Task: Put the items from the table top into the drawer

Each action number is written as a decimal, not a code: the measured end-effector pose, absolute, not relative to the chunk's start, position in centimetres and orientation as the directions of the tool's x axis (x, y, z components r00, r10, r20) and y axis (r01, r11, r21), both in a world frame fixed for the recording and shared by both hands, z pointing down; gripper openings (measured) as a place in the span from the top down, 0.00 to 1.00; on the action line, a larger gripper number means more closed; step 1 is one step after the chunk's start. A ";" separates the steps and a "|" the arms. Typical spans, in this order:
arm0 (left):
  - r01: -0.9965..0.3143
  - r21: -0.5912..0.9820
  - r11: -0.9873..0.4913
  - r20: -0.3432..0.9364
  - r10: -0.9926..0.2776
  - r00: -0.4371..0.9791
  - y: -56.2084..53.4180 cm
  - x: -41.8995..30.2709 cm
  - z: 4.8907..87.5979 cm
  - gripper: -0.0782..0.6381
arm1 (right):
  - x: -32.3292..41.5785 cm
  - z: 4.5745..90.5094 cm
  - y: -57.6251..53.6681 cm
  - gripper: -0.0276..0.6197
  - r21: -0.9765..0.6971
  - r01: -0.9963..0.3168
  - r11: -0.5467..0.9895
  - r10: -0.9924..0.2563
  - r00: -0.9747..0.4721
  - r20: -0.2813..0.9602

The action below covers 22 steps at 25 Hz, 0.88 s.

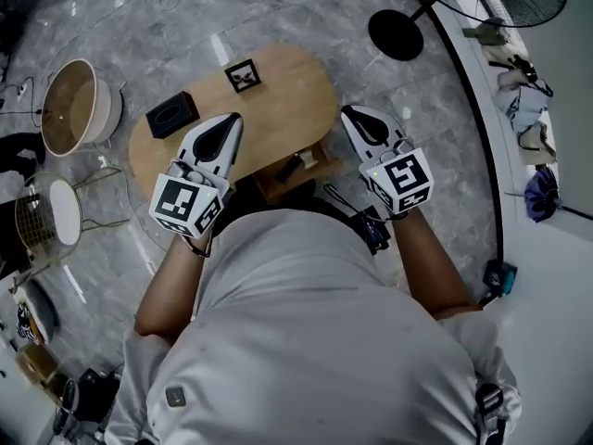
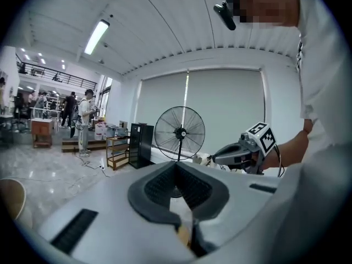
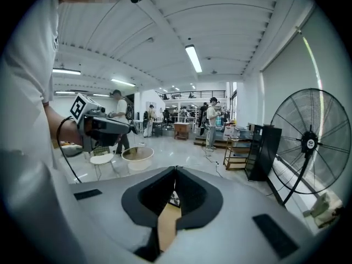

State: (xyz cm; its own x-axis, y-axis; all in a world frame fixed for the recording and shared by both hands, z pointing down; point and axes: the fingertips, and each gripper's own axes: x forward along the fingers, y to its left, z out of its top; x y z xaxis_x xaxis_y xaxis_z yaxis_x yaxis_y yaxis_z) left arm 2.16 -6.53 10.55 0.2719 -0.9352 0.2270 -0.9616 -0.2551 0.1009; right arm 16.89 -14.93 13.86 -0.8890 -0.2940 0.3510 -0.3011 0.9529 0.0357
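Observation:
An oval wooden table (image 1: 287, 100) carries a black box (image 1: 172, 114) at its left end and a small square marker card (image 1: 243, 75) near its far edge. Under the table's near edge a drawer (image 1: 295, 170) stands pulled out, with a dark item inside. My left gripper (image 1: 232, 120) is held high above the table's left half, shut and empty; in the left gripper view its tips (image 2: 177, 163) meet against the room beyond. My right gripper (image 1: 348, 112) hovers past the table's right end, also shut and empty, its tips (image 3: 175, 168) closed together.
A round tan basket (image 1: 74, 105) and a wire stool with a white seat (image 1: 57, 211) stand on the floor at left. A floor fan (image 2: 179, 133) rises from a black base (image 1: 396, 33) behind the table. Cables trail over the marble floor. People stand far off.

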 end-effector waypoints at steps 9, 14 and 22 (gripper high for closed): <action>-0.972 0.105 -0.210 0.229 -0.946 0.230 -2.5 1.6 9.6 0.88 | 15.0 12.4 -11.4 0.91 0.035 -0.239 0.970 -0.237 -0.915 0.325; -0.966 0.095 -0.241 0.211 -0.943 0.256 1.0 0.5 8.4 0.88 | 13.2 11.1 -7.7 0.91 0.055 -0.258 0.964 -0.263 -0.918 0.295; -0.961 0.089 -0.262 0.181 -0.945 0.274 8.9 -3.2 6.5 0.88 | 10.2 8.9 0.7 0.91 0.068 -0.312 0.948 -0.319 -0.916 0.245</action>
State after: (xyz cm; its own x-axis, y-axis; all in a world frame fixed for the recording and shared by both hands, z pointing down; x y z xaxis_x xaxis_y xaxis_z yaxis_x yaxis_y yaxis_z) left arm -3.24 8.93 6.49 0.2743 -0.9445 0.1806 -0.9609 -0.2620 0.0890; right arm 10.19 0.71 8.88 -0.9156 -0.3188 0.2452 -0.3117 0.9477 0.0684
